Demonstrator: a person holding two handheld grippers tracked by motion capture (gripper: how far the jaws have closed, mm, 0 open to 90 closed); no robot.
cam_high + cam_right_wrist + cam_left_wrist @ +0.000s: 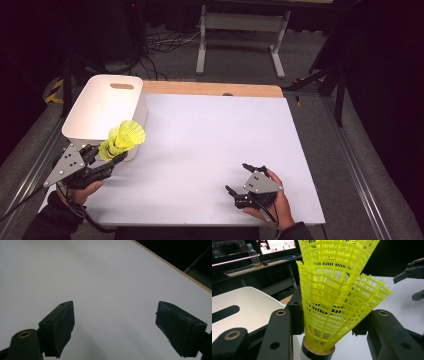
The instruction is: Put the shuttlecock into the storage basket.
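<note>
Jaws of the left gripper (pixel 107 159) are clamping the yellow shuttlecocks (pixel 123 138), two of them nested one inside the other going by the double mesh skirts in the left gripper view (pixel 329 302). Pads are pressing in on the lower skirt from both sides, just above the black-banded white cork base (pixel 317 353). Skirts are fanning out upward and away from the gripper, bases pointing back toward the hand.

Left hand (pixel 80 192) is holding that gripper near the front left corner of the white table (pixel 215 145), and the shuttlecocks are sitting off the surface, right at the near corner of the white bin (pixel 102 107). Whether mesh is touching the bin wall, can't tell. Bin is standing at the table's left edge, handle slot (pixel 121 86) at the far wall, inside looking bare from the high view.

Right gripper (pixel 238 180) is resting low over the table at front right, jaws standing wide apart with nothing between them; the right gripper view is showing both black pads (pixel 60 325) and plain white table (pixel 100 277) between. Right hand (pixel 275 202) is wrapping around its body. It's also showing at the right edge of the left gripper view (pixel 412 277), well apart from the shuttlecocks.

Wooden strip (pixel 215 89) is running along the table's far edge.
</note>
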